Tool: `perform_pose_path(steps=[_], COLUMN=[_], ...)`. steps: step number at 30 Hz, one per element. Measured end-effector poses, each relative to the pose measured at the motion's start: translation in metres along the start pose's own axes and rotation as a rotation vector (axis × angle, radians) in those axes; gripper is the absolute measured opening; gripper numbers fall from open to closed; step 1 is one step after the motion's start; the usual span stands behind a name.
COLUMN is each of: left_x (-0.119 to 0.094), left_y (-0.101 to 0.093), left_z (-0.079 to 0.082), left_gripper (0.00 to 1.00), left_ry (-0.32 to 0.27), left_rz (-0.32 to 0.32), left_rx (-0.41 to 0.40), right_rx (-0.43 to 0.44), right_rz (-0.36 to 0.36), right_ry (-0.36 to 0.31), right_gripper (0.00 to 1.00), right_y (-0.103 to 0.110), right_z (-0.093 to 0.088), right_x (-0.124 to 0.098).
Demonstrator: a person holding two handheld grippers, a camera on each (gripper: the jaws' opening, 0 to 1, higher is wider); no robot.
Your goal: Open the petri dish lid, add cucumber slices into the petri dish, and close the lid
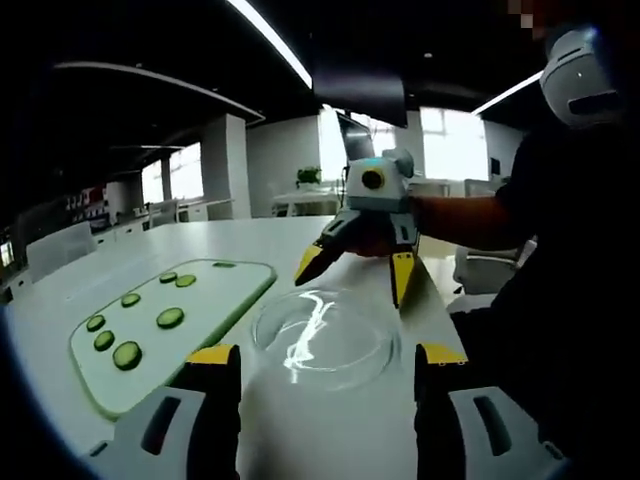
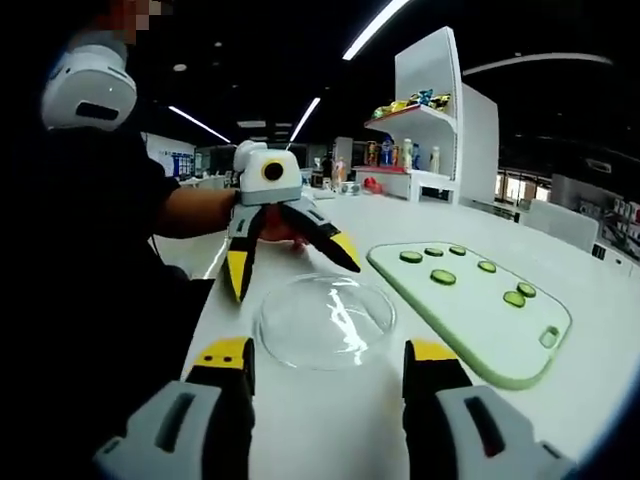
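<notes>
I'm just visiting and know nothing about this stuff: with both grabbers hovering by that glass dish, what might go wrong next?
1. The petri dish is clear, smooth glass with its lid on; hard open jaws might slip on the rim or push the dish across the slick white table.
2. The cucumber slices on the green cutting board are thin and flat, so the left gripper or right gripper may crush or drop them.

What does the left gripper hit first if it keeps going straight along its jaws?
Most likely the petri dish: it lies on the white table directly ahead of the open left gripper, between its jaws. The right gripper sits beyond the dish. Depth is hard to judge.
</notes>
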State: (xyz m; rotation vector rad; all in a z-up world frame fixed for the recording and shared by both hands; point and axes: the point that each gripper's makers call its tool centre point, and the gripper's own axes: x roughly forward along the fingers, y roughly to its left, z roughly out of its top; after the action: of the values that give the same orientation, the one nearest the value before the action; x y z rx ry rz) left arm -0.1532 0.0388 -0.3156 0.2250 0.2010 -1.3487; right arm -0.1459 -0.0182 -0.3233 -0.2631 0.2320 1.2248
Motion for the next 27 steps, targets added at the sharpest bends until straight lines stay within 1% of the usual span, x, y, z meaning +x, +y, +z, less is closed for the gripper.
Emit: perform_pose_path(steps=[14, 24, 27], left_x=[0.011, 0.017, 0.018], left_y=[0.002, 0.002, 0.002], left_z=[-0.008, -0.007, -0.007], left_gripper=[0.69, 0.67, 0.65], left_ry=[0.041, 0.038, 0.035], left_rz=[-0.011, -0.014, -0.017], left_rx=[0.011, 0.008, 0.006], right_rx=[-0.020, -0.023, -0.024], right_rz=[0.026, 0.044, 0.043], right_ry=[0.023, 0.010, 0.009], right_gripper=[0.60, 0.60, 0.59], right_y=[0.005, 0.010, 0.010], right_z=[0.000, 0.004, 0.003], right_x=[0.013, 0.017, 0.020])
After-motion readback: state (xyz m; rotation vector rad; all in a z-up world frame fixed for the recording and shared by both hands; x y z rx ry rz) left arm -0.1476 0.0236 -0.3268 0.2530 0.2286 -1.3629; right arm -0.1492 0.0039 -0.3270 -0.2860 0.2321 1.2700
